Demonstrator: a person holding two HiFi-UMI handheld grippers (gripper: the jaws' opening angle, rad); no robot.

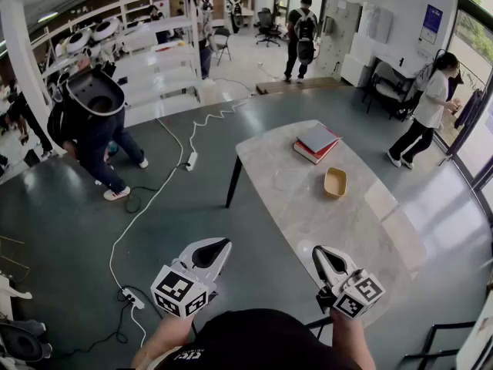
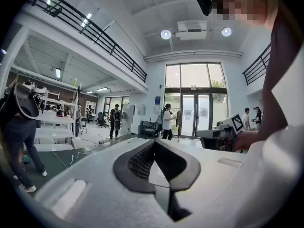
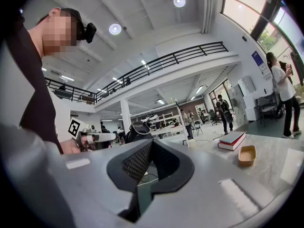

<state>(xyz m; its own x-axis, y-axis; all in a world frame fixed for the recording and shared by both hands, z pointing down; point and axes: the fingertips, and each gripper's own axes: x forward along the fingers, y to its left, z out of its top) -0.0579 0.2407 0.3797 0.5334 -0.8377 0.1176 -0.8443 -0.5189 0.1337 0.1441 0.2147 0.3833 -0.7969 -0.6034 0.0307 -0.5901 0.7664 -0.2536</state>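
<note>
Closest in, at the bottom of the head view: left gripper (image 1: pixel 223 245), held over the dark grey floor (image 1: pixel 69 214) just left of the table, jaws pressed together at the tips and clamping nothing, only the hollow loop of black pad behind them. Beside it, well apart to the right: right gripper (image 1: pixel 320 253), at the near end of the pale marble table (image 1: pixel 308 206), jaws likewise shut tip to tip, with nothing between the pads. Down on the floor near the left gripper: a white power strip (image 1: pixel 132 297), with a white cable (image 1: pixel 146 206) snaking away towards a second strip by the table leg. Further along the tabletop, towards its right edge: a small tan tray (image 1: pixel 335 182), lying flat and standing alone, apart from both grippers. Just past the tray, near the far end of the table: a short stack of books (image 1: pixel 316 142), grey cover on top, red one beneath, lying flat and slightly askew. Off to the left at about that depth: a person in dark clothes (image 1: pixel 96 141), bent forward on the floor. Behind that: white shelving (image 1: pixel 154 60) carrying round black-and-white items. Farthest back: a person in a white top (image 1: pixel 427 106) by the right-hand windows, another with a backpack (image 1: pixel 302 33) on the light floor, office chairs beyond.
</note>
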